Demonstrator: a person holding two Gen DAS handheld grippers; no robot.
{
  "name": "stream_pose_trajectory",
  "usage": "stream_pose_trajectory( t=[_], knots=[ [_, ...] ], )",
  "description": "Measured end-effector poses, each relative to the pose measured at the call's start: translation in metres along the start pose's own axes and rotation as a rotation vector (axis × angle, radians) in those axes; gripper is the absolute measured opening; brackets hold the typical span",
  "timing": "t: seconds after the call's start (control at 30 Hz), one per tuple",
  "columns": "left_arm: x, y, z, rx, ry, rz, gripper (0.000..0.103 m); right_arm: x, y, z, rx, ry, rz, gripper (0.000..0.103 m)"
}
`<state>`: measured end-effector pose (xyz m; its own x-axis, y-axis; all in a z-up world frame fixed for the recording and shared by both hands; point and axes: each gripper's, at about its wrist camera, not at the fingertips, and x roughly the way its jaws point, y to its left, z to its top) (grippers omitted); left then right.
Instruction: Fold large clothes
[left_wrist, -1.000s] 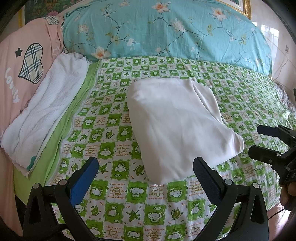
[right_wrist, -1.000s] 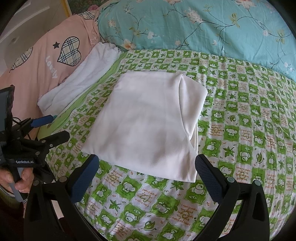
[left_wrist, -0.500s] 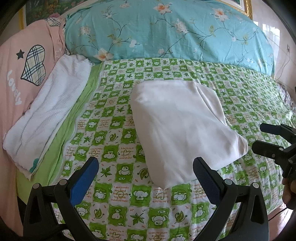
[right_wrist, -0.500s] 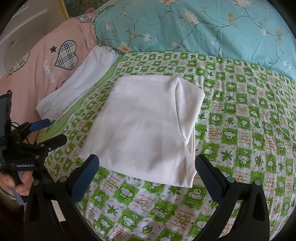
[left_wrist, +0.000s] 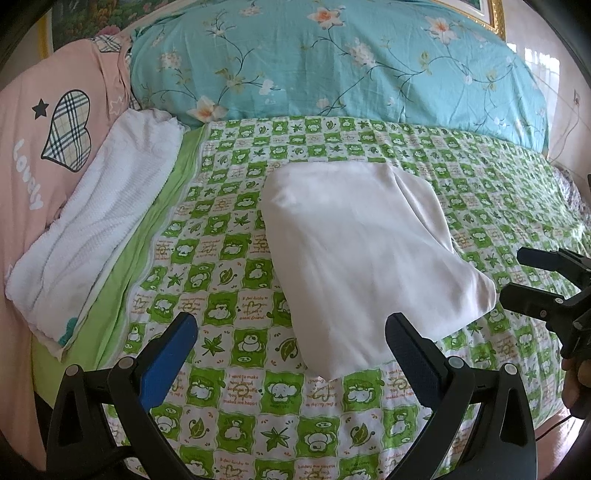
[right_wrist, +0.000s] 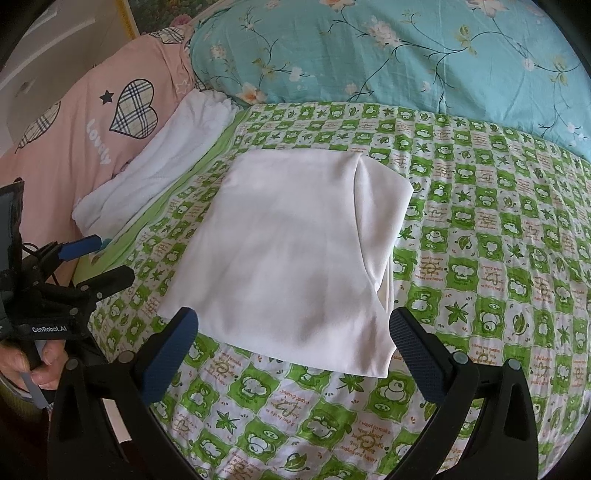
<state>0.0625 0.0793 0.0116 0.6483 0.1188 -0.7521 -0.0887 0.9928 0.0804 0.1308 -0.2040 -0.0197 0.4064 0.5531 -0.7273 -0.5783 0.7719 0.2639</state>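
A white garment (left_wrist: 365, 254) lies folded into a flat rectangle on the green checked bed sheet (left_wrist: 236, 229); it also shows in the right wrist view (right_wrist: 295, 258). My left gripper (left_wrist: 291, 347) is open and empty, held above the sheet in front of the garment's near edge. My right gripper (right_wrist: 291, 339) is open and empty, just above the garment's near edge. Each gripper shows in the other's view, the right one (left_wrist: 528, 280) at the garment's right, the left one (right_wrist: 96, 266) at its left.
A folded white towel (left_wrist: 96, 229) lies at the left edge of the bed beside a pink pillow (left_wrist: 40, 147) with a plaid heart. A large teal floral pillow (left_wrist: 332, 62) fills the head of the bed.
Both grippers have drawn back a little from the folded garment, which sits slightly farther away in both views. The garment itself has not moved.
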Motion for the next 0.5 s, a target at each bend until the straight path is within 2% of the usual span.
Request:
stream_pose_trajectory(
  t=[0.5],
  knots=[
    [0.0081,0.0022,0.006,-0.016,0.005,0.016,0.102,0.0081,-0.0025,0.0059,0.003,-0.001,0.008,0.103]
  ],
)
